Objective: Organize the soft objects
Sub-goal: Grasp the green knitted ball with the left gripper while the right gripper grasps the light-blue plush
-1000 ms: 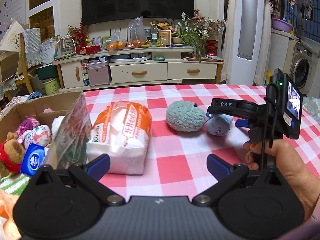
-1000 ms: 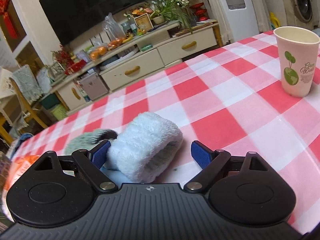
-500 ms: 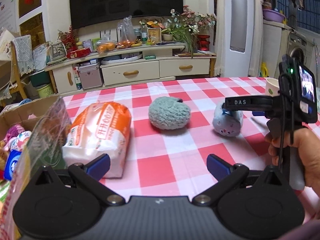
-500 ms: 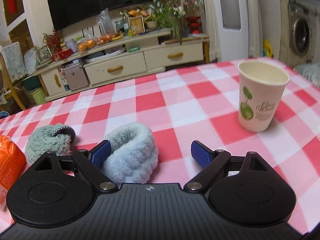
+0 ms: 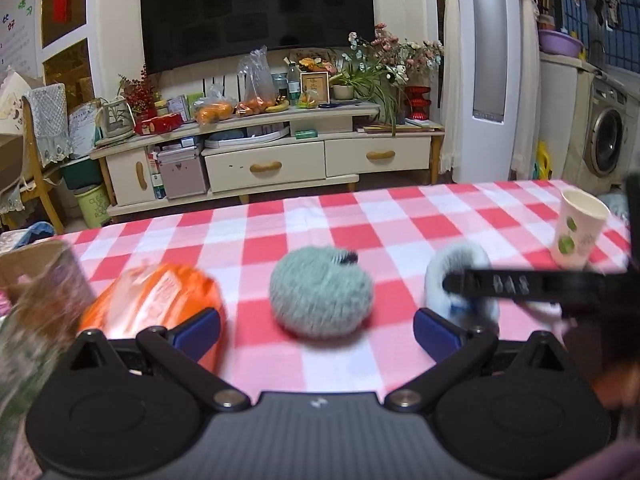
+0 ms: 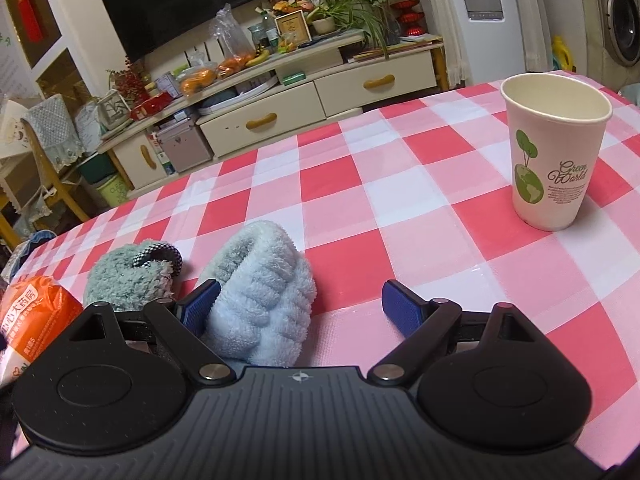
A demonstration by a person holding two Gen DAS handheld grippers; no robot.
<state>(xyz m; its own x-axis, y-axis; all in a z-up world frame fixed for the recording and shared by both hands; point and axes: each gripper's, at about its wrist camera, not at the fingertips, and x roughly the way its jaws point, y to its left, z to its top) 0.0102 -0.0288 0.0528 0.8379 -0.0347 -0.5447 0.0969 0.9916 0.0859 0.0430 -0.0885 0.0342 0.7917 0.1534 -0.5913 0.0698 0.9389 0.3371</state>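
Observation:
A grey-green fluffy slipper lies on the checked tablecloth, straight ahead between the tips of my open left gripper. To its right a pale blue fluffy slipper sits partly behind the other gripper's black body. In the right wrist view that blue slipper rests against the left finger of my open right gripper, inside the jaws but not clamped. The grey-green slipper lies just left of it. An orange-and-white soft pack lies at the left.
A paper cup stands upright at the right of the table. A cardboard box flap shows blurred at the far left. A person's hand holds the right gripper at the right edge.
My left gripper has swung right and closer, bringing the grey-green slipper between its tips; the box has slid nearly out of view. The right gripper tilted and stays by the blue slipper.

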